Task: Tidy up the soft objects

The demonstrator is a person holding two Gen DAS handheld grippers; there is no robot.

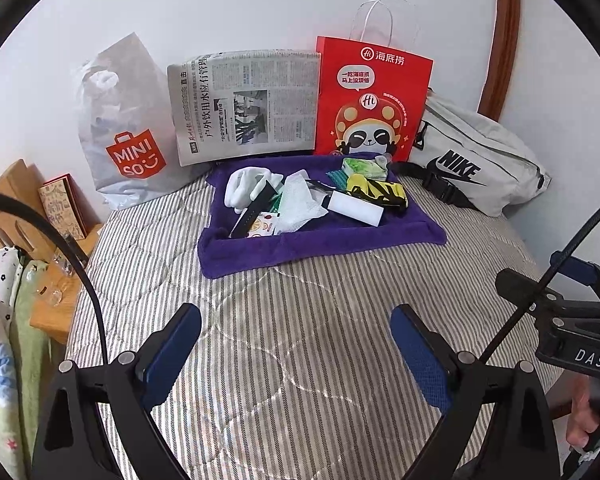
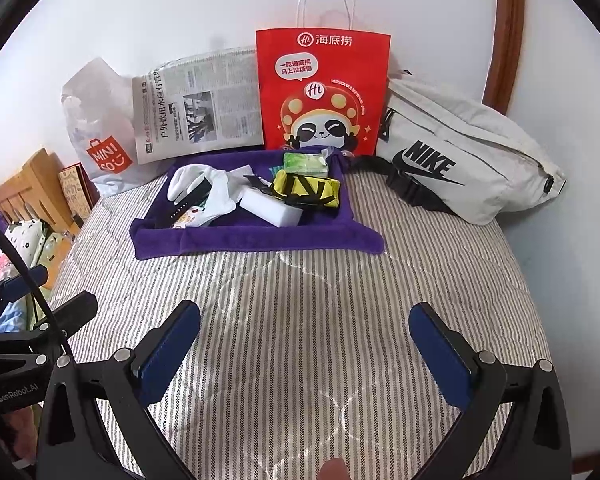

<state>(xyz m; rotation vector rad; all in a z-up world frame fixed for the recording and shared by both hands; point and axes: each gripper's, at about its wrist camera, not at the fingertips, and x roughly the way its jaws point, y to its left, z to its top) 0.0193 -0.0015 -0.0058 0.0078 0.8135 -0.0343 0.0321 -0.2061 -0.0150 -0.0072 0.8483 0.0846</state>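
1. The left gripper [image 1: 296, 344] and right gripper [image 2: 304, 344] are both hovering over the striped bed [image 1: 300, 320] — jaws wide, holding nothing.
2. The soft things — white glove [image 1: 246, 188], sponge [image 1: 356, 208], yellow cloth [image 1: 376, 192] — are lying on the purple towel [image 1: 320, 240] near the bed's far edge, before the red bag [image 1: 372, 96].

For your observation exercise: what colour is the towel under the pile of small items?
Deep purple; the towel shows best in the right wrist view.
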